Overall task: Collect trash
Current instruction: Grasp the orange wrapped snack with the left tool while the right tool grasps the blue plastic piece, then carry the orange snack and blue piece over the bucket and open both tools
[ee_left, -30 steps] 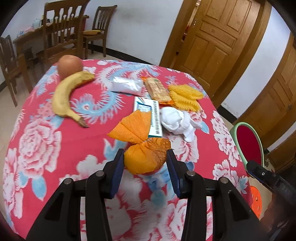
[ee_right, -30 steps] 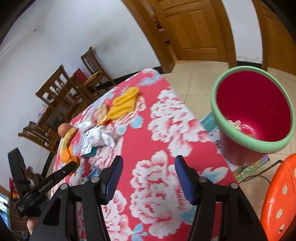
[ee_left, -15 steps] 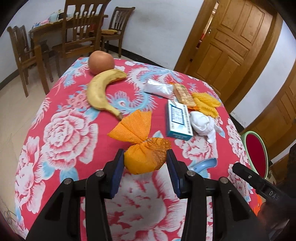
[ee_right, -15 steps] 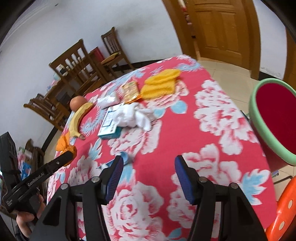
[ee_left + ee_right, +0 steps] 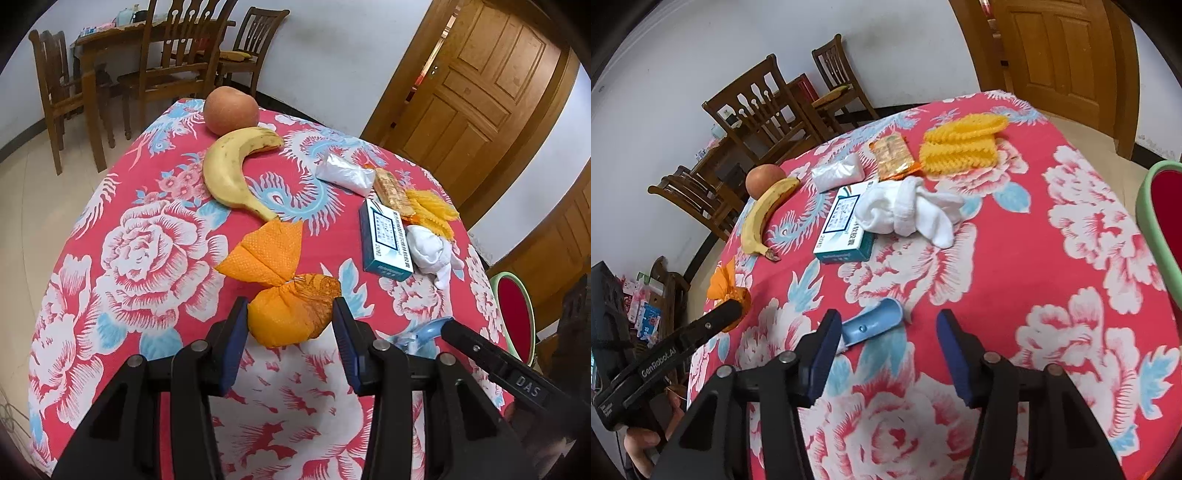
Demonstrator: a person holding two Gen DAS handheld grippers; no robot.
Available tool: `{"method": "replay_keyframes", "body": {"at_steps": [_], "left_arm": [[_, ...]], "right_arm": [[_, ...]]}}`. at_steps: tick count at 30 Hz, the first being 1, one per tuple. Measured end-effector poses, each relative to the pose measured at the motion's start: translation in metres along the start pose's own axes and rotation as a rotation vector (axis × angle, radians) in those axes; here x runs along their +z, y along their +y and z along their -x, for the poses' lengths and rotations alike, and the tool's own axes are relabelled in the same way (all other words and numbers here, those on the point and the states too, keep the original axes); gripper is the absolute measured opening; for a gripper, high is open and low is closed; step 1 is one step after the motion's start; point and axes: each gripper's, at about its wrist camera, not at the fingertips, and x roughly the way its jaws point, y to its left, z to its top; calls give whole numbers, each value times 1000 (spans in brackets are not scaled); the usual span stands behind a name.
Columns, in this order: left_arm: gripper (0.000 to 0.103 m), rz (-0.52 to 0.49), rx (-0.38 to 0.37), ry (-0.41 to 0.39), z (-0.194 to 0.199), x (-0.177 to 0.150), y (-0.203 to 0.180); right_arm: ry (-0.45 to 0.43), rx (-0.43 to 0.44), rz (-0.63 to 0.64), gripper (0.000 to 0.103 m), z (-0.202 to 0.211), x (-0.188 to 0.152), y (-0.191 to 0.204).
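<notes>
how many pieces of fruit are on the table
2: an apple at the table's far edge and a banana touching it on the near side. None looks hidden.

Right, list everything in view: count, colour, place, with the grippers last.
apple: 1, reddish, far end of table
banana: 1, yellow, beside apple
orange wrapper: 1, in left gripper's grip
white packet: 1, mid table
snack pack: 1, orange, beside packet
yellow crinkled pieces: several, far right
box: 1, teal-white, centre
sock: 1, white, partly on box
blue plastic piece: 1, near right gripper
bin: 1, green-rimmed, red inside, right of table
chairs: several, wooden, by wall
left gripper: closed on wrapper
right gripper: open
</notes>
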Motion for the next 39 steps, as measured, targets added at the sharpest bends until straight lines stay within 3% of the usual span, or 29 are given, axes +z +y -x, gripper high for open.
{"method": "replay_keyframes", "body": {"at_steps": [7,13,28,39], "left_arm": [[46,4,-1,4,-2,0,3],[46,-2,-6,5,-2,0,1],[46,-56,-36,-17,8,2,-22],[46,-147,-124,-15,8,10,-71]], "right_arm": [[11,31,-8,41,-14,2,4],[-1,22,13,14,-16,3,6],[-84,30,13,12,14,5,-3],[-199,-25,-29,11,61,16,-32]]}}
